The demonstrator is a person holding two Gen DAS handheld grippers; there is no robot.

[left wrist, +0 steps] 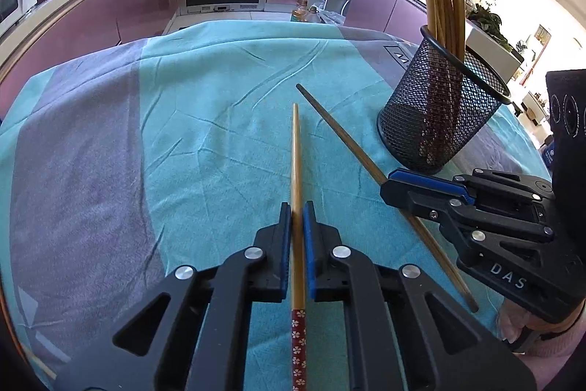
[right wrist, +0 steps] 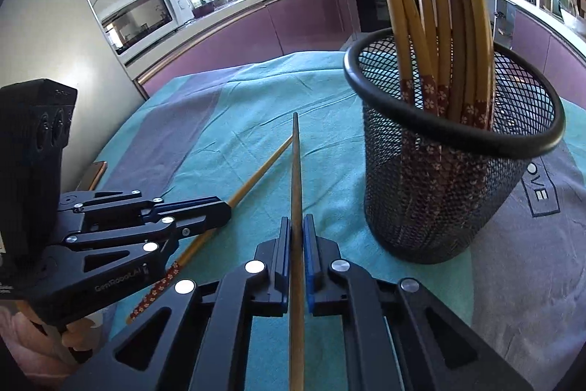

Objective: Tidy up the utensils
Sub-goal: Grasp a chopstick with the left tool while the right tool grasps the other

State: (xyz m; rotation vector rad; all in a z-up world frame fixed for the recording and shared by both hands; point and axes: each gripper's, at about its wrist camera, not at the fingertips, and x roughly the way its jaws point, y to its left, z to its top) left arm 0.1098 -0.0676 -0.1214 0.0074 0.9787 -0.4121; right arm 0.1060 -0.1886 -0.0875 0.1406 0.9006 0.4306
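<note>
A: How do your two grippers stand?

B: My left gripper [left wrist: 297, 207] is clenched on a bamboo chopstick [left wrist: 296, 149]. The blue pads press its shaft from both sides, and its red flower-patterned end runs back under my hand. The thin tip points away from me along the cloth.

A: And the other?

B: My right gripper [right wrist: 297, 220] is clamped the same way on a second chopstick [right wrist: 296, 171], with almost no gap between the pads. In the left wrist view it lies slanted, just beside the first one, its tip reaching toward the middle of the table.

A: Do the two sticks touch?

B: In the right wrist view their tips seem to meet; in the left wrist view they sit slightly apart. I cannot tell which is true.

A: What carries them?

B: A table under a teal and grey-purple tablecloth [left wrist: 205, 105], creased in places. Both chopsticks lie low along the cloth; whether they rest on it I cannot tell.

A: Where do the rest of the utensils sit?

B: In a black mesh holder [right wrist: 439, 193] near the right edge of the table, just beyond my right gripper. It stands upright with a bundle of matching chopsticks [right wrist: 450, 24] in it, patterned ends down.
</note>
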